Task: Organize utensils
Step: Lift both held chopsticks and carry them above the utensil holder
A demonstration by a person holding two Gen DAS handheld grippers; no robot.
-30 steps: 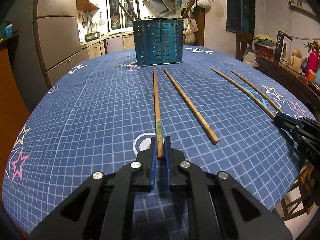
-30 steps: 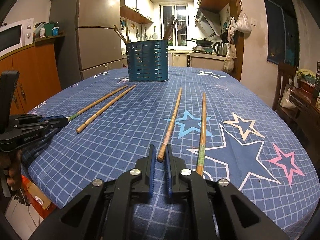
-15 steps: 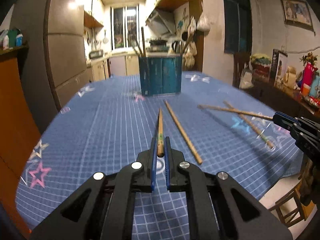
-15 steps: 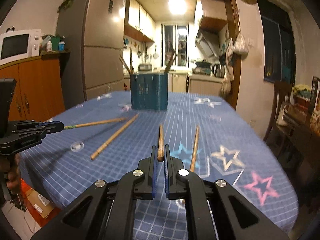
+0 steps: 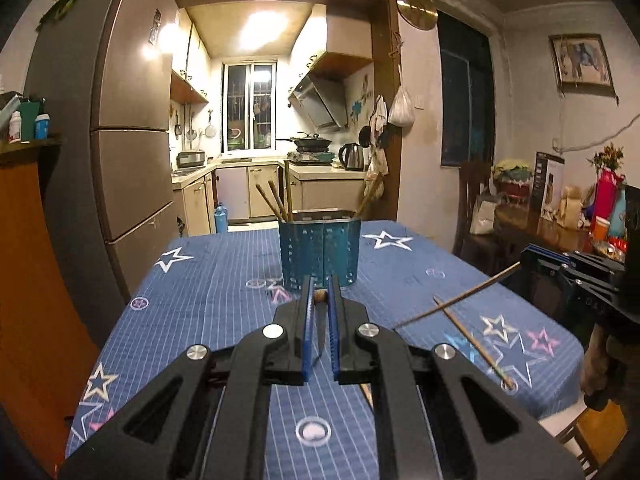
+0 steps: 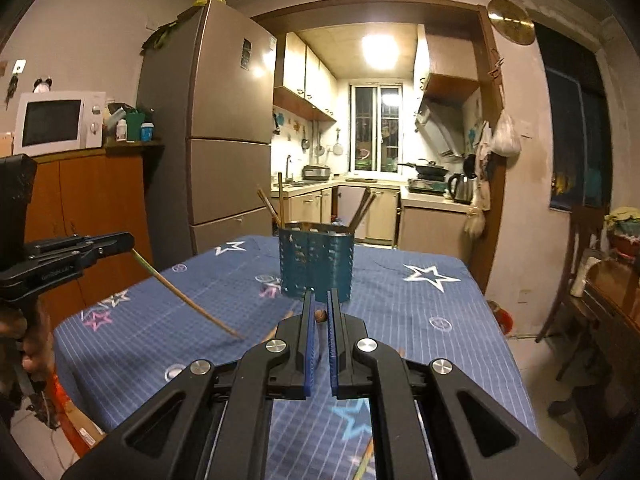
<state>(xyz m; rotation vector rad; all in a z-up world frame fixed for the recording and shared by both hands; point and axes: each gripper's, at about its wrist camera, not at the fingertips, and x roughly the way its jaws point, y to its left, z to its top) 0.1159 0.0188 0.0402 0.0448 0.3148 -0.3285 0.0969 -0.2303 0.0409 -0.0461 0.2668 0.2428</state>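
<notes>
Left wrist shows both grippers (image 5: 320, 295) (image 6: 319, 316) clamped on chopsticks (image 5: 319, 295); I'd steer tips level into the far holder (image 5: 320, 252).

Right hand-held gripper (image 6: 319, 315) pinches a chopstick (image 6: 319, 315) before the blue holder (image 6: 316, 260).

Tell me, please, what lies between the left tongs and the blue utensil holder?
Only bare tablecloth, in the left wrist view: left tongs, gripping a chopstick, face the holder.
</notes>
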